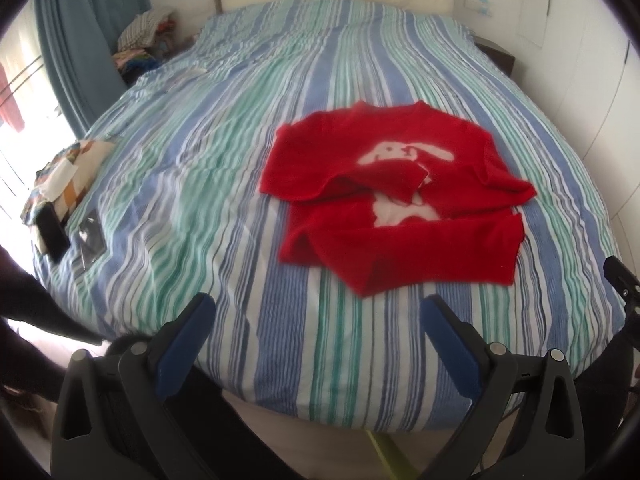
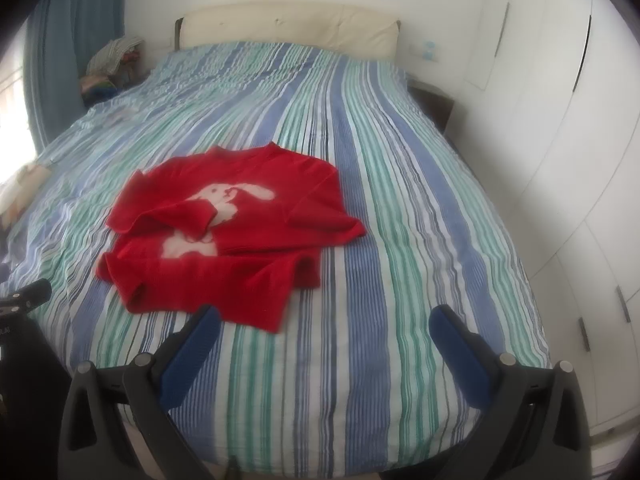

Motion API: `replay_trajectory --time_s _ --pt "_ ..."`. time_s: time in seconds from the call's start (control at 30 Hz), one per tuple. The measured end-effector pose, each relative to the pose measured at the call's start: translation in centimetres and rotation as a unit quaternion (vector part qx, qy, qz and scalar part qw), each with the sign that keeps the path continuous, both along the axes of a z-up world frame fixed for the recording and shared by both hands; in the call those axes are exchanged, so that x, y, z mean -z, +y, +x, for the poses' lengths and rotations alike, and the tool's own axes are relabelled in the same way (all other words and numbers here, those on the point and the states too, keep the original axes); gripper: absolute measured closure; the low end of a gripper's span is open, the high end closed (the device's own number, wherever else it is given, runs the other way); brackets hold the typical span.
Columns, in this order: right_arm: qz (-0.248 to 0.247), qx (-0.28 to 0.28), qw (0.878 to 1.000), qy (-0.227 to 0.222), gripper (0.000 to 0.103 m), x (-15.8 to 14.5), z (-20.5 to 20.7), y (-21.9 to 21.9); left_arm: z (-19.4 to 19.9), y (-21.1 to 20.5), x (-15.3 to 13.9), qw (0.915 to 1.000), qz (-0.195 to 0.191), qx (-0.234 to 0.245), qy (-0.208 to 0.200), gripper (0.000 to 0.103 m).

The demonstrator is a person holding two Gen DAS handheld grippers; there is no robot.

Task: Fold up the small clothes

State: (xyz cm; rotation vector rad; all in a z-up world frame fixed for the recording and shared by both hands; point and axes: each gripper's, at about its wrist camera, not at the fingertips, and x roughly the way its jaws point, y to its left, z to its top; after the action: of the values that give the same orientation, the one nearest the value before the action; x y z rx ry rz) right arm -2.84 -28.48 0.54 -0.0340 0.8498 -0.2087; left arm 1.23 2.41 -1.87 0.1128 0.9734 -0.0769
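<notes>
A small red sweater [image 1: 396, 196] with a white rabbit print lies on the striped bedspread [image 1: 200, 152], its sleeves laid across the front. My left gripper [image 1: 318, 312] hovers open above the bed's near edge, just short of the sweater's hem, with nothing between its blue pads [image 1: 188, 344]. The right wrist view shows the same sweater [image 2: 228, 232] ahead and to the left. My right gripper [image 2: 326, 320] is open too, over bare bedspread [image 2: 380, 240] to the right of the hem. Part of the other gripper [image 2: 28, 294] shows at the left edge.
A patterned cloth [image 1: 68, 176], a dark phone [image 1: 52, 232] and a clear packet [image 1: 92, 240] lie at the bed's left edge. Piled clothes [image 1: 148, 32] sit by the blue curtain [image 1: 80, 32]. White wardrobe doors [image 2: 560, 140] line the right side. A cream headboard [image 2: 288, 26] stands at the far end.
</notes>
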Motion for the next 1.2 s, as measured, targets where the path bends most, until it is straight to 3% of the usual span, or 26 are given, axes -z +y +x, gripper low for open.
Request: replay_trajectory --time_s 0.3,0.47,0.53,0.7,0.77,0.87,0.9,0.93,0.97,1.0,1.03,1.13,1.2 --pt "0.007 -0.004 1.0 -0.003 0.0 0.1 0.0 0.2 0.3 -0.2 0.6 0.9999 -0.003 0.01 -0.006 0.001" --pt "0.021 -0.003 0.999 -0.037 0.0 0.8 0.1 -1.0 2.6 -0.3 5.1 0.9982 -0.033 0.036 0.035 0.001" --pt "0.051 -0.026 0.997 -0.042 0.0 2.8 1.0 -2.0 4.2 -1.1 8.2 0.9964 -0.031 0.043 0.066 0.001" --pt "0.125 -0.073 0.988 0.049 0.001 11.7 5.4 -4.0 7.9 -2.9 13.6 0.9916 -0.04 0.046 0.114 0.005" --pt "0.16 -0.085 0.982 0.056 0.007 13.8 6.8 -4.4 8.7 -3.2 14.1 0.9916 -0.041 0.041 0.116 0.019" --pt "0.196 -0.099 0.974 0.056 0.017 15.7 8.9 -4.6 9.4 -3.0 14.5 0.9899 -0.062 0.032 0.123 0.053" --pt "0.209 -0.106 0.971 0.058 0.028 16.4 9.4 -4.5 9.4 -2.9 14.5 0.9887 -0.076 0.032 0.125 0.076" --pt "0.222 -0.114 0.967 0.056 0.044 16.8 9.8 -4.4 9.3 -2.6 14.4 0.9869 -0.091 0.033 0.129 0.093" --pt "0.236 -0.124 0.962 0.055 0.056 17.1 10.1 -4.2 9.1 -2.2 14.1 0.9859 -0.102 0.032 0.129 0.093" --pt "0.246 -0.131 0.959 0.06 0.091 17.2 10.3 -4.1 8.8 -1.6 13.6 0.9858 -0.109 0.032 0.124 0.093" --pt "0.25 -0.134 0.957 0.063 0.099 17.0 10.2 -4.0 8.4 -0.9 13.0 0.985 -0.119 0.034 0.12 0.094" --pt "0.254 -0.154 0.953 0.058 0.099 14.9 8.5 -4.1 6.3 1.7 10.3 0.9762 -0.17 0.049 0.125 0.094" --pt "0.264 -0.163 0.949 0.062 0.099 12.9 6.6 -4.7 4.4 2.9 8.6 0.9726 -0.18 0.069 0.13 0.094"
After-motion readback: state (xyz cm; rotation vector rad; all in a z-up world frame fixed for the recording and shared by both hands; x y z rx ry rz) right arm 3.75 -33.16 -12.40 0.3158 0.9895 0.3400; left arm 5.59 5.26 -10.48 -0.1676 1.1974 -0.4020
